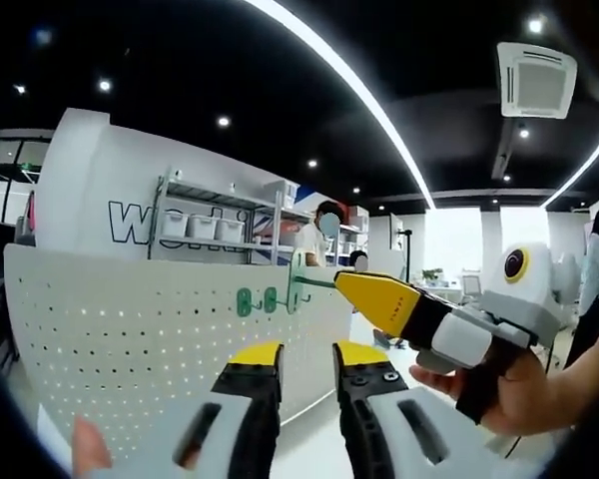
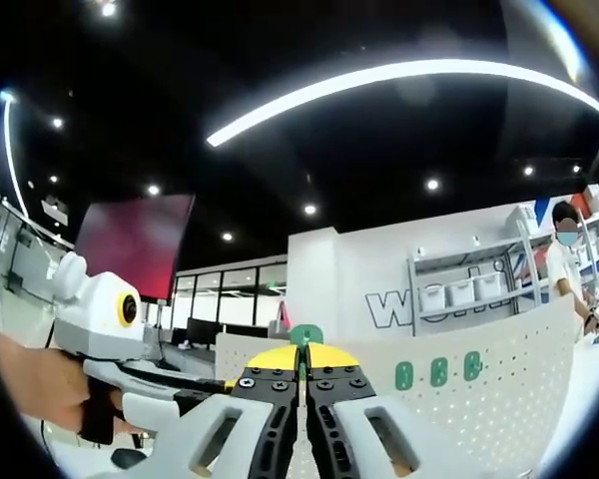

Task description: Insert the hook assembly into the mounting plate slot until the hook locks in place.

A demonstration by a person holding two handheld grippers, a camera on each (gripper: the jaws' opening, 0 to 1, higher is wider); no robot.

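Three green hooks (image 1: 270,299) already hang on the pegboard (image 1: 130,339); our right gripper (image 1: 341,282), jaws clamped on a fourth hook (image 1: 309,281), nears it. Our left gripper (image 1: 307,357) stands apart, empty. We risk missing the slot if the hook tilts.

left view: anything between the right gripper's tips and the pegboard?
Yes. In the left gripper view a green hook spans from the right gripper to the white pegboard.

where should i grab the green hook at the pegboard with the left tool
Probably the green hook by its thin rod, on the short bare stretch between the right tool and the white pegboard. Come from below, jaws across the rod: its outer end is already held and its base meets the board.
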